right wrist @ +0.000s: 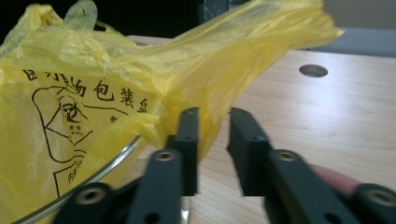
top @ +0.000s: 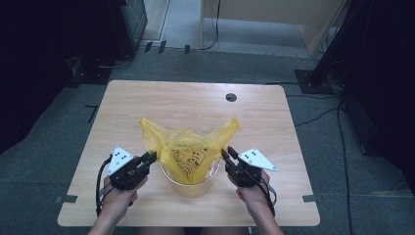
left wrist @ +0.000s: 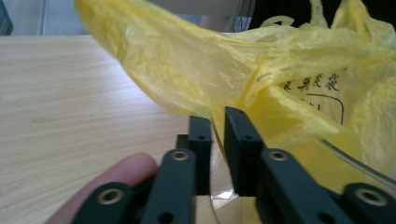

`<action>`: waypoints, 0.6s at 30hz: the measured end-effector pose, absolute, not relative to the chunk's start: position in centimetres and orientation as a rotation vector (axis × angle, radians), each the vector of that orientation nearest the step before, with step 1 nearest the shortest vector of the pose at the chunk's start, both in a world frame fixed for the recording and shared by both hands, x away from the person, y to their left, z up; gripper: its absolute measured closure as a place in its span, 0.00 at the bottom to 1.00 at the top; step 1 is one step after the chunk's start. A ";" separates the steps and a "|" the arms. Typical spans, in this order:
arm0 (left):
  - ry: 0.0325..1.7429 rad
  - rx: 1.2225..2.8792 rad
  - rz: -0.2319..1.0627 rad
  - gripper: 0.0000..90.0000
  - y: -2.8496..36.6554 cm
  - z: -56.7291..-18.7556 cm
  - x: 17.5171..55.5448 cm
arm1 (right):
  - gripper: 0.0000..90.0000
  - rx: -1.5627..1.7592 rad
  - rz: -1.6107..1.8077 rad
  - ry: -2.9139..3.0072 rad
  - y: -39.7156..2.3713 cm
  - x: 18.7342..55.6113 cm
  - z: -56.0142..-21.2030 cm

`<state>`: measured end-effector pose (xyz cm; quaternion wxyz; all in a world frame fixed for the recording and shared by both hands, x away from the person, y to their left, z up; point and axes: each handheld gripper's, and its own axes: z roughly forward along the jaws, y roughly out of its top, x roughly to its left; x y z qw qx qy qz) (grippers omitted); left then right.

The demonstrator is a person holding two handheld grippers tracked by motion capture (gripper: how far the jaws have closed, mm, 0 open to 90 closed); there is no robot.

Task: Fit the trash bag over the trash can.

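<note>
Left claw (left wrist: 217, 119) open beside yellow bag (left wrist: 280, 79), printed characters legible close-up

— What's carrying everything here?

— A light wooden table (top: 147, 103) with rounded corners, standing on grey carpet (top: 49, 147). There's a round cable hole (top: 231, 97) near its far edge.

— And what sits directly on the top?

— A clear container (top: 188, 183) near the front edge, roughly centred. A yellow plastic bag (top: 188, 147) with black printing is tucked into it, its two ends sticking up and out to either side.

— Anything on the edges?

— Dark tape tabs at the front corners, left (top: 66, 199) and right (top: 308, 198).
</note>
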<state>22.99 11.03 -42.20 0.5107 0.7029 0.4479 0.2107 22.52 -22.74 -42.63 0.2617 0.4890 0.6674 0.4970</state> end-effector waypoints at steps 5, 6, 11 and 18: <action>1.074 1.637 0.511 0.71 12.0 -41.0 22.5 | 0.66 1.305 1.421 1.750 -23.8 21.9 -40.9; 1.074 1.626 0.514 0.70 12.2 -40.7 22.5 | 0.65 1.302 1.432 1.739 -24.0 21.8 -40.5; 1.069 1.566 0.528 0.64 12.9 -39.3 22.3 | 0.65 1.301 1.485 1.670 -24.5 21.5 -38.8; 1.153 1.530 0.563 0.59 12.5 -38.4 23.4 | 0.61 1.319 1.503 1.703 -22.5 23.2 -38.0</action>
